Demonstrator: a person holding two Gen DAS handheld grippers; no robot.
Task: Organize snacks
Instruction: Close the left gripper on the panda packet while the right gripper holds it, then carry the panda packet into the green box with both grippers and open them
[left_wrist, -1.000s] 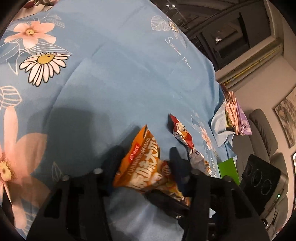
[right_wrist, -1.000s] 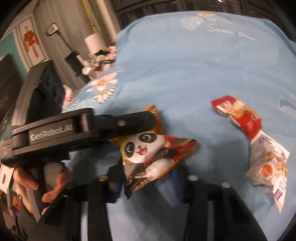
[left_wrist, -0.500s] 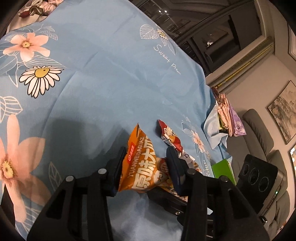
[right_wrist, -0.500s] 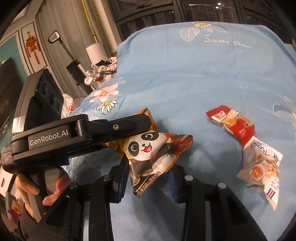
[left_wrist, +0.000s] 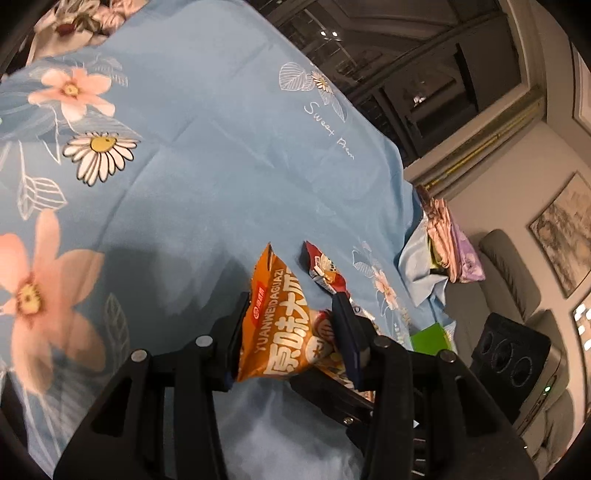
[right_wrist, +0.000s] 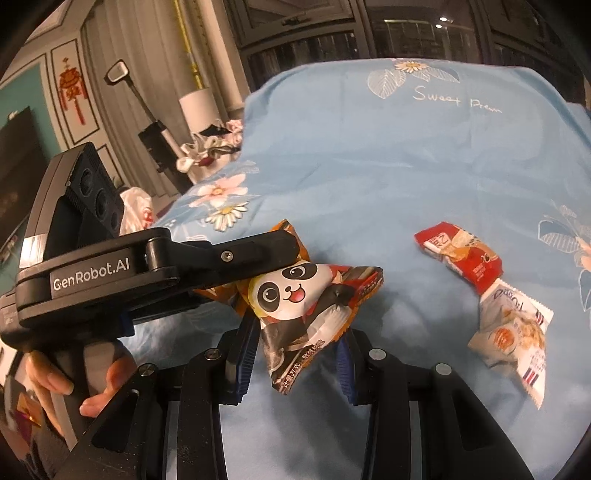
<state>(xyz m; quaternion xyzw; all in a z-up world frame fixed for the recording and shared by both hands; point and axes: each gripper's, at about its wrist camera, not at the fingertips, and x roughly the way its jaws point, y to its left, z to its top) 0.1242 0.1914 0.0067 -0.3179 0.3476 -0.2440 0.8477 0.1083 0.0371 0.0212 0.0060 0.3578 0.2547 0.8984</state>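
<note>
Two packets in hand: we hold one snack in each pair of tongs, side by side above the bed.
Left tongs (left_wrist: 288, 332): closed on the orange packet (left_wrist: 280, 328), pads pinching both flanks of it; the bag stands upright between them, its crimped top corner pointing away from us.
Right tongs (right_wrist: 295, 347): closed on the panda packet (right_wrist: 299, 302), squeezed at its lower half so the printed face tilts upward.
Why so close: we judge the two bags are being brought together to form one group; the orange one sits just behind the panda one, touching or nearly so.
Still loose: a red packet (right_wrist: 461, 258) and a white packet (right_wrist: 513, 332) lie overlapping at one end, well to the right on the bedsheet (right_wrist: 369, 166).
Materials: glossy crinkled foil film, puffed with air, serrated seams; they dent easily under the pads.
Surface: soft blue cotton with printed flowers, gently wrinkled.
</note>
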